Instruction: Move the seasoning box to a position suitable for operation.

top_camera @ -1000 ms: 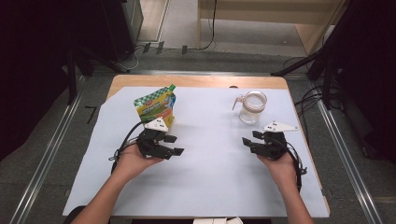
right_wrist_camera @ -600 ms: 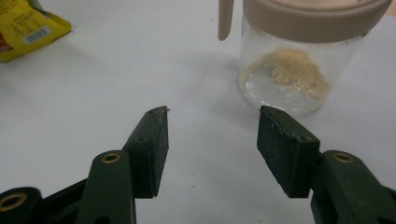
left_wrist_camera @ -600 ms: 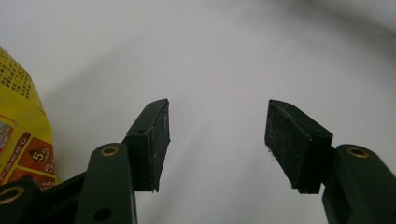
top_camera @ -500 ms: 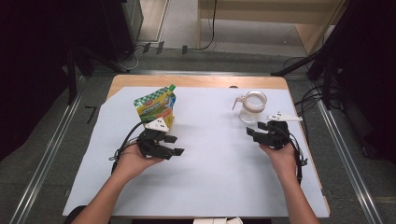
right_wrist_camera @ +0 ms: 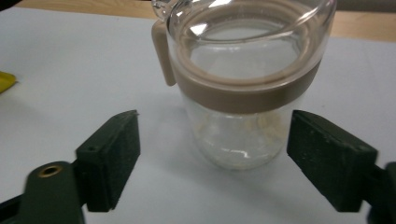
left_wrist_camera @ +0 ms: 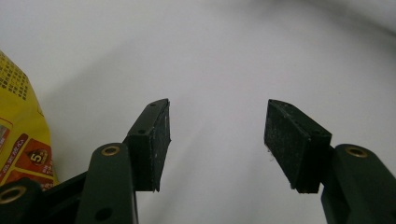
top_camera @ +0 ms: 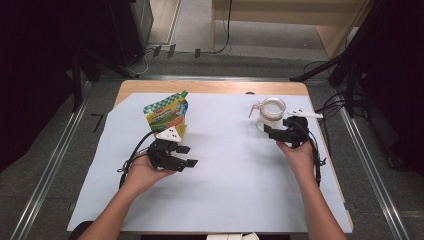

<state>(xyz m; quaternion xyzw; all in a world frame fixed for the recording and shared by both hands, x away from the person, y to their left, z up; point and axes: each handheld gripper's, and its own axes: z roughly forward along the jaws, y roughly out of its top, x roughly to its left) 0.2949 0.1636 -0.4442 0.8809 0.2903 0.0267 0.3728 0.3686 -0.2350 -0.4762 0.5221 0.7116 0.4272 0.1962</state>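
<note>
Since a second ago the right gripper (top_camera: 274, 131) has slid up to the glass jar (top_camera: 270, 114), jaws just opening wide, pads clear. Leftward, the left gripper (top_camera: 187, 156) gapes empty beside the yellow pouch (top_camera: 167, 116).

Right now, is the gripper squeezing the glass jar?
No, the right gripper has its jaws wide open, with gaps on both sides of the glass jar.

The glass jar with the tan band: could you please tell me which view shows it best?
The right gripper view: the glass jar stands close and upright beyond the open right tongs. The high view shows the jar small, from above; the left gripper view faces elsewhere.
</note>
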